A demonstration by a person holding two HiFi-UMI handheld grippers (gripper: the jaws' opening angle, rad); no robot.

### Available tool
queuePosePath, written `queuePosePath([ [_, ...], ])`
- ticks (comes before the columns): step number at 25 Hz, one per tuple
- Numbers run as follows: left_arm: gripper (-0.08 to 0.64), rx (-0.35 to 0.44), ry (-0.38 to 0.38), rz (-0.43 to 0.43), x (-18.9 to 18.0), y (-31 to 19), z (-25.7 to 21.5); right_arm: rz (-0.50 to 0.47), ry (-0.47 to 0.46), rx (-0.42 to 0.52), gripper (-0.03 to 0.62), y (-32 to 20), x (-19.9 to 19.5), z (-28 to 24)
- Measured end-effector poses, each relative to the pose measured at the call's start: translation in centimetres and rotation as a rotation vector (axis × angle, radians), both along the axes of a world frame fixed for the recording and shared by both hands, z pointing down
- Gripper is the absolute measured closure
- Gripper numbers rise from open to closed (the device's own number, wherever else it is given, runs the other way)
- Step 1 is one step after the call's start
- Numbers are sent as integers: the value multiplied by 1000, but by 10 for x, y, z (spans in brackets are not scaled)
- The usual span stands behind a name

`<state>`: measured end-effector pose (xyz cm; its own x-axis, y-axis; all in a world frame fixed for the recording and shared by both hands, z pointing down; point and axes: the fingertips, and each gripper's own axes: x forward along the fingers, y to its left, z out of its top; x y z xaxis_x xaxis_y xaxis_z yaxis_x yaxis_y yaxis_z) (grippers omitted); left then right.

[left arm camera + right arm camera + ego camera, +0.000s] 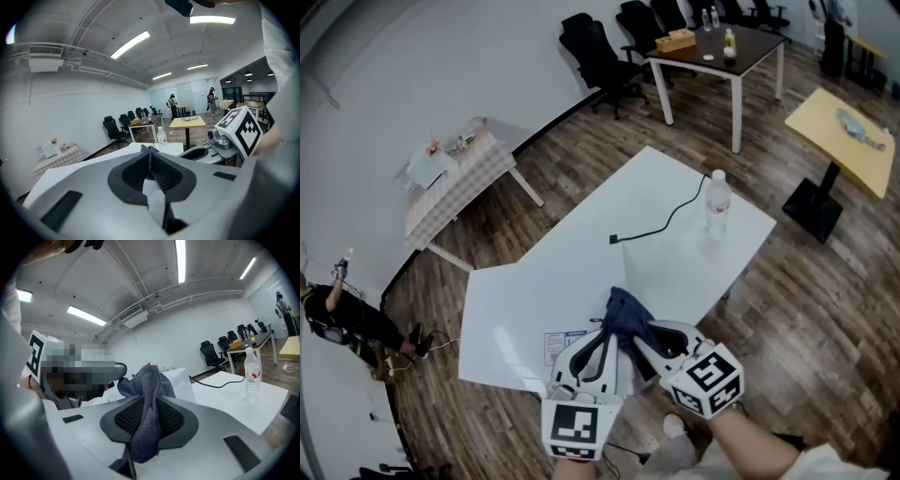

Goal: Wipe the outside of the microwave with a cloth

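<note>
The cloth (623, 314), dark blue-grey, is up off the surface and bunched between the two grippers, low in the head view. The right gripper (632, 330) has it properly: in the right gripper view a thick fold of cloth (147, 418) runs between the ribbed pads and spills out above and below, jaws clamped on it. The left gripper (602, 330) sits just beside it, jaws pressed together, and in the left gripper view only a thin dark sliver of cloth (149, 150) shows at the tips of the left gripper (150, 157), pinched there.

Directly under both tools lies a broad white boxy top, the microwave (534, 300) as far as I can tell, with a printed label near its front edge; neither gripper nor cloth touches it. It butts against a white table (675, 262), where a black cable (652, 228) trails toward a clear water bottle (717, 202), upright, cap on, red label; its fill level I cannot make out.

Farther off, a dark table (750, 47) carries a tan box (676, 40) and small bottles, contents unreadable.
</note>
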<state>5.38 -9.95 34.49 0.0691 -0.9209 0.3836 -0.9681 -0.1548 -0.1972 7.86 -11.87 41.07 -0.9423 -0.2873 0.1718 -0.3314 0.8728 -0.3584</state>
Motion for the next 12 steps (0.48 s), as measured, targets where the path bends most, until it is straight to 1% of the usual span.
queuePosePath([
  [2, 543, -25, -28, 15, 8, -14, 5, -3, -33, -51, 489, -9, 0, 6],
  [6, 543, -64, -59, 48, 20, -38, 7, -5, -99, -133, 489, -31, -4, 12],
  [10, 543, -103, -85, 46, 15, -53, 8, -5, -169, -209, 489, -55, -13, 14],
  [12, 543, -106, -95, 34, 9, -60, 9, -5, -181, -223, 489, -68, -19, 16],
])
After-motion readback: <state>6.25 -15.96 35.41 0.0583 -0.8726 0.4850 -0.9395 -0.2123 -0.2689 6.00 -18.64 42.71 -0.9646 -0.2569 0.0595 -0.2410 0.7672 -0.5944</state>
